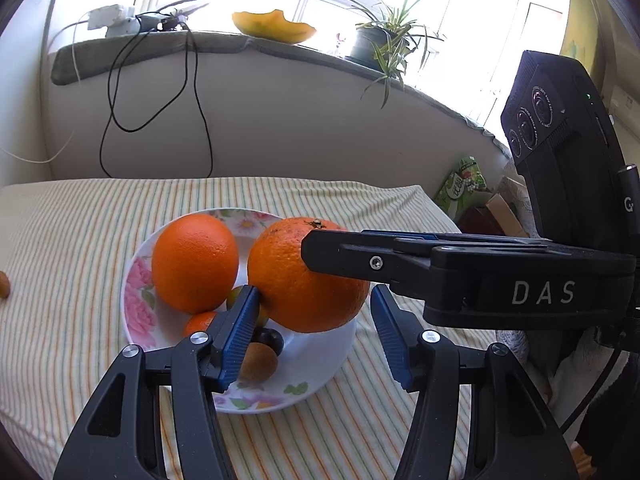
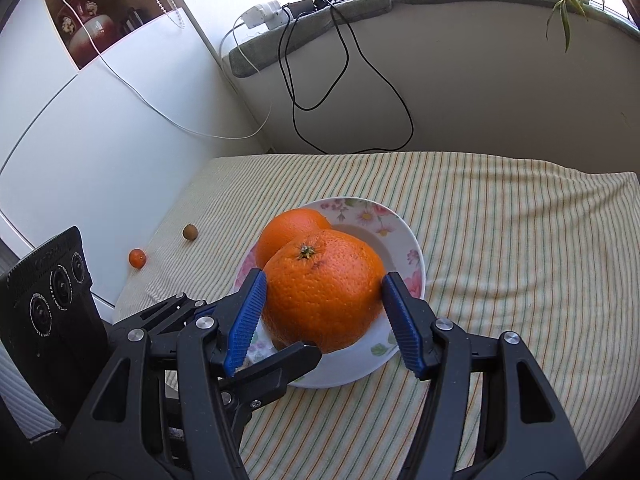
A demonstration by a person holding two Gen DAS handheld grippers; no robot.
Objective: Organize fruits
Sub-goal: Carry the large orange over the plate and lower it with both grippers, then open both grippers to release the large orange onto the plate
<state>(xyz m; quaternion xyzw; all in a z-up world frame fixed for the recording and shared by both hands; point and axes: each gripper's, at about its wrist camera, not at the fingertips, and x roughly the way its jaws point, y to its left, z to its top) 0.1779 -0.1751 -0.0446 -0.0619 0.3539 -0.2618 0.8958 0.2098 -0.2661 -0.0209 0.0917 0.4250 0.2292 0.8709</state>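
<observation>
Right gripper (image 2: 324,304) clamps the large orange (image 2: 324,292) between both blue pads, over the near side of the floral plate (image 2: 404,236); second orange (image 1: 195,262) on plate's far left; left gripper (image 1: 314,332) spread wide, gripping nothing; small orange fruit (image 2: 137,258) and brown fruit (image 2: 190,232) lie on striped cloth (image 2: 500,240), far left.

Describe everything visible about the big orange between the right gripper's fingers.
The big orange is round, bright, with pebbled peel, a green-brown stem nub facing up and a small dark blemish beside it. It sits over the floral plate, beside a second orange. The right hand-held gripper brackets it, blue ribbed pads at both flanks, apparently touching. The left hand-held gripper is open beside it. Whether it rests on the plate is unclear.
</observation>
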